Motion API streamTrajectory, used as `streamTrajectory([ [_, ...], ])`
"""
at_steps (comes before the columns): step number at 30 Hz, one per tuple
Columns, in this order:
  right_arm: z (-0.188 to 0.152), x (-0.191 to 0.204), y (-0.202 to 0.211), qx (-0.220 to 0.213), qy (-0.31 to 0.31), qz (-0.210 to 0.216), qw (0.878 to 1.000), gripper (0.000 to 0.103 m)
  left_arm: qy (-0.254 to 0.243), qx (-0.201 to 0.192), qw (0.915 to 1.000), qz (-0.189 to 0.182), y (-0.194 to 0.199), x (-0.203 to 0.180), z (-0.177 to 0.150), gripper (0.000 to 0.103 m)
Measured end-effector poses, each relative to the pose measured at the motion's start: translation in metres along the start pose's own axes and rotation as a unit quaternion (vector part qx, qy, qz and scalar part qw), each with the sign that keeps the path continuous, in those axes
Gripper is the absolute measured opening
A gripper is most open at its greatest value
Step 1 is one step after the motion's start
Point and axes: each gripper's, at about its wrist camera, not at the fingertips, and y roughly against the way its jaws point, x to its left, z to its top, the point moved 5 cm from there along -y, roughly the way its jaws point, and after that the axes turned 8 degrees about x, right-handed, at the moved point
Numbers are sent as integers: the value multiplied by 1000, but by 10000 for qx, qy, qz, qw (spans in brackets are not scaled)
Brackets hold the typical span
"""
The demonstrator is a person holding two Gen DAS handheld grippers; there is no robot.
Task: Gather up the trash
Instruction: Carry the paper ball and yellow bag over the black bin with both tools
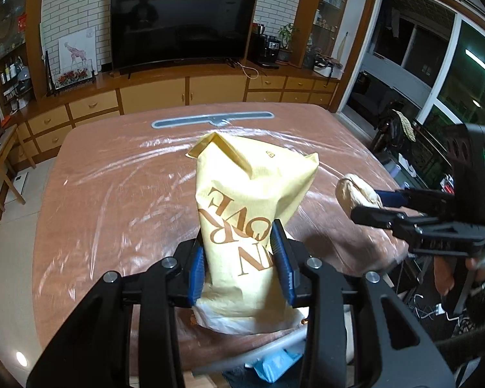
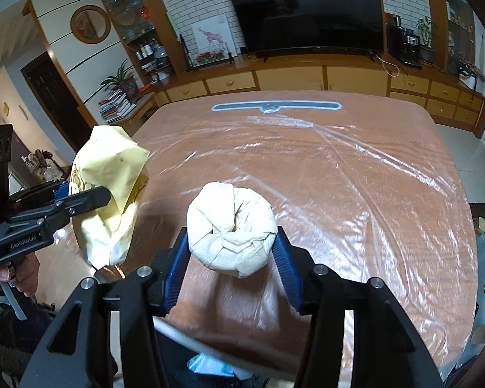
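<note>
Left claw [image 1: 242, 262] is clamped on the lower half of the yellow paper bag [image 1: 252, 200]; blue pads press in from both sides and the bag pinches in at the grip. Bag is lifted off the tabletop [image 1: 113, 200], open end pointing away from the camera.

Right claw [image 2: 231, 253] is closed on the crumpled paper ball [image 2: 232, 228], pads touching both flanks, ball held above the tabletop just right of the bag.

Near edge below both claws: a pale bar [image 2: 190, 339] and something blue [image 2: 210, 363], can't tell what. Looks like the bin side, but that's a guess.

Step in hand, as I read it: both pieces are picked, next is drop-off.
- Keep the left squeeze steady; paper is slick and the grip sits low, so the top can flop. Don't swing it.
- Ball is compressible, don't tighten further.
- Keep the claws apart; they're near each other, a clash is the main risk.
- Release one at a time, over the opening.

Further out, the plastic-covered tabletop shows only a grey strip [image 1: 211, 120] near its far edge.
</note>
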Motion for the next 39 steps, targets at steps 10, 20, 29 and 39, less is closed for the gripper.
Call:
streamTrajectory([
  [10,-40,19,24,94,231,157,9996,50,-270,105,9991,-294,25,-27,-45,38],
  [20,-73,31,32,293,379,218,9986,50,-647,578,9945,-587,20,-64,-89,38],
  [29,-109,34,24,677,521,255,9960,50,-774,1205,9868,-761,-4,-80,-135,39],
  [39,-147,30,-24,1263,552,192,9903,50,-509,1829,9798,-633,-61,-70,-168,38],
])
